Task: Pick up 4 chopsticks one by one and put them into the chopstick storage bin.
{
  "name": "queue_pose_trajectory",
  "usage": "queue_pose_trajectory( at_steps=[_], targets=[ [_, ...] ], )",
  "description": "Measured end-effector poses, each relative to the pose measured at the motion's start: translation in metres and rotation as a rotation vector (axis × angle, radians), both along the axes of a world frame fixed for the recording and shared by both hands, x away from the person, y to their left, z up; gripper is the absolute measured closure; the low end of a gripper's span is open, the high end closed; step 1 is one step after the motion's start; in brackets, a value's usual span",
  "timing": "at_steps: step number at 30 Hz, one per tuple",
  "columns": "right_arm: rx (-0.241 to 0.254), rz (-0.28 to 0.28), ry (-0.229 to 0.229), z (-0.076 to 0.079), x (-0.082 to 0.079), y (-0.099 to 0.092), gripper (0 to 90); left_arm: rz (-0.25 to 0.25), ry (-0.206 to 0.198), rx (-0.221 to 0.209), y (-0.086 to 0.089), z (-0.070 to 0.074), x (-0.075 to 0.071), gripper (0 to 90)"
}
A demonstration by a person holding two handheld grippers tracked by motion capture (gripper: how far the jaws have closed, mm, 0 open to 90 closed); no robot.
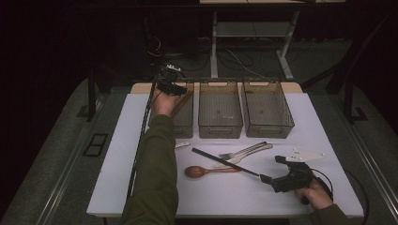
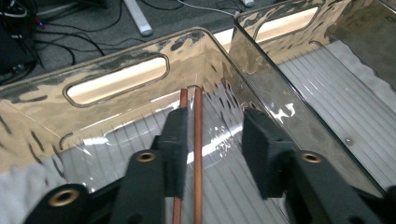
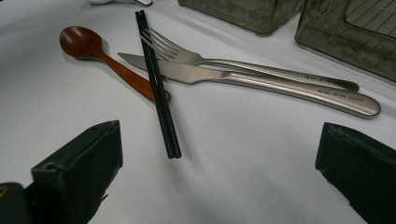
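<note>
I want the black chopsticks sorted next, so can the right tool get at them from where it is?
Probably yes. The right tool sits open on the table, facing the black chopsticks; their near end lies on bare cloth. Farther up they cross the knife and wooden spoon.

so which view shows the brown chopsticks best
The left gripper view: the brown chopsticks run close-up between the left gripper's parted jaws into the left bin. The high view shows a small dim stretch beside the hand.

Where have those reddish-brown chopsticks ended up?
The brown chopsticks lie in the leftmost bin of the three at the table's far edge, slanting toward its far wall. In the left gripper view they sit between the left gripper's parted jaws.
</note>
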State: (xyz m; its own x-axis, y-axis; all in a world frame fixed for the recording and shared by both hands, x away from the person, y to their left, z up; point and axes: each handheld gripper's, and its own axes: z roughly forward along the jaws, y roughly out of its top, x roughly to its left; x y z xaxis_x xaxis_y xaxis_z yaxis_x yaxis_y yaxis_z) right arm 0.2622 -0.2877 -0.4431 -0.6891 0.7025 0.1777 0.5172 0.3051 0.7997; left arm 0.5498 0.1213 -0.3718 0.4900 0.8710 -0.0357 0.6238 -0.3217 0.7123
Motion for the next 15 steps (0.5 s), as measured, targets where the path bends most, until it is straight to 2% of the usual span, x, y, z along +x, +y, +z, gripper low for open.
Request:
queue_pose_trajectory(
  at_steps=[9, 15],
  targets=[
    [-0.008, -0.002, 0.001, 0.0, 0.0, 0.0, 0.6, -0.059, -0.026, -0.031, 0.0, 0.007, -0.006, 42.3],
    [-0.012, -0.002, -0.002, 0.0, -0.001, 0.001, 0.6, -0.118, -0.052, -0.056, -0.002, 0.02, -0.018, 34.3]
  ],
)
